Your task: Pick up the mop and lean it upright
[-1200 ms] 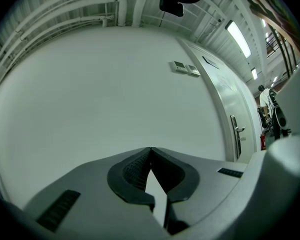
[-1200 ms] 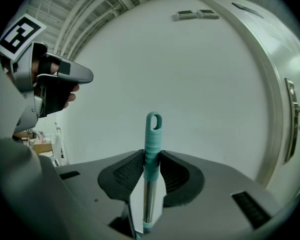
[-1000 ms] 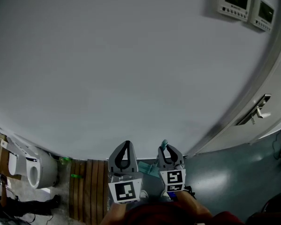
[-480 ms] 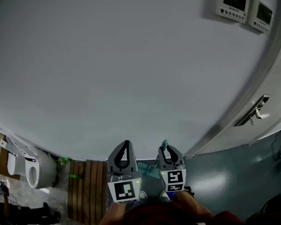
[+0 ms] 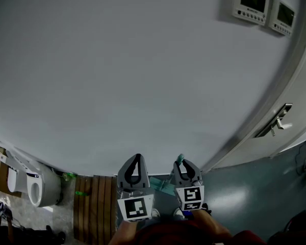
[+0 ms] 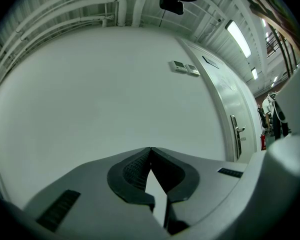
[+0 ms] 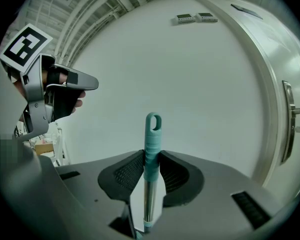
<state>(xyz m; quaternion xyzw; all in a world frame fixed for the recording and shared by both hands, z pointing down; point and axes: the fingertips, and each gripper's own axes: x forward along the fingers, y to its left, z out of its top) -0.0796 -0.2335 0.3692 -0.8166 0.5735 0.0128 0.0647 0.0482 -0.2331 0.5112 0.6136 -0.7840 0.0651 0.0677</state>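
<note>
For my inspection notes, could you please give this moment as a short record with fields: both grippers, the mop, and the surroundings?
left gripper: shut, nothing between its jaws
right gripper: shut on the mop handle
mop handle: upright; teal end with a hanging loop above the jaws, metal shaft below
surroundings: plain white wall; door at the right with a lever handle; two control panels on the wall
task state: mop held; leaning not visible

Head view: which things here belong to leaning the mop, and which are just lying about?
Job: mop handle; right gripper clamped on it; wall.
Lying about: left gripper, shut and empty; wall panels; door handle; wooden slats.
</note>
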